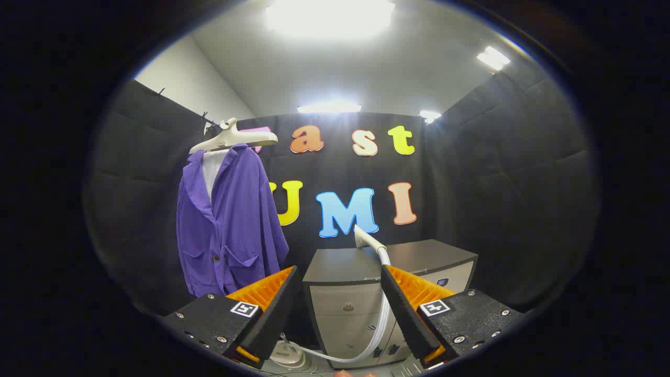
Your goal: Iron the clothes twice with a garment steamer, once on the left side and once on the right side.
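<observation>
Gripper view: tongs (339, 303) apart, empty. Steamer head (366, 240) rests on the cabinet (424, 254), just beyond the fingers, hose (379, 324) trailing down. Jacket (230, 220) hangs on a hanger (233, 139) beyond, to one side. Judgement: steamer not yet grasped; both passes remain

The gripper (339, 277) has its fingers spread wide, holding nothing. Beyond them stands a cabinet (340, 267) with the steamer head (366, 240) on top. At 10 o'clock, a purple jacket (227, 220) hangs on a hanger (234, 137).
</observation>
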Available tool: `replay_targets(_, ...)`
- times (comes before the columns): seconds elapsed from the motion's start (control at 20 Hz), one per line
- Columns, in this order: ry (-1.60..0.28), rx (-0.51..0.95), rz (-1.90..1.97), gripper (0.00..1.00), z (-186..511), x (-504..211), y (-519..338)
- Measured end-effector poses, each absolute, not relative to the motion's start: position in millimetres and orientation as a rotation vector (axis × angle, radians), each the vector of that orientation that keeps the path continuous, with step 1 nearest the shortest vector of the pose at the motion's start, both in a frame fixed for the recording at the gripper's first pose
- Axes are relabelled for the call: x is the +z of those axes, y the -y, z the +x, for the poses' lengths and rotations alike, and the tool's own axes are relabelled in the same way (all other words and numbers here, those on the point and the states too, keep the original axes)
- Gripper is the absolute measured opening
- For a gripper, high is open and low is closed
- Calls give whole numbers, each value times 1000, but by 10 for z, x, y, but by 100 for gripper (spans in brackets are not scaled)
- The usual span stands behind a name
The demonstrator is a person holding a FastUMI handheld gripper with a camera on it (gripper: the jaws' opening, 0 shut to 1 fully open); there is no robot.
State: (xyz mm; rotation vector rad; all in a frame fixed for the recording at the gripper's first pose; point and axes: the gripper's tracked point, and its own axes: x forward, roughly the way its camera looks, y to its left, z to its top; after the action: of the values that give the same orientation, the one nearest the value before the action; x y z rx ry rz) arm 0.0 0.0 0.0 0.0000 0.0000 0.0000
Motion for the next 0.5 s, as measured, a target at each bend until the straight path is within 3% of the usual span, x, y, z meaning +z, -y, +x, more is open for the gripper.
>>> replay_targets(0.5, -22, 26, -16, 95, 24, 54, -161)
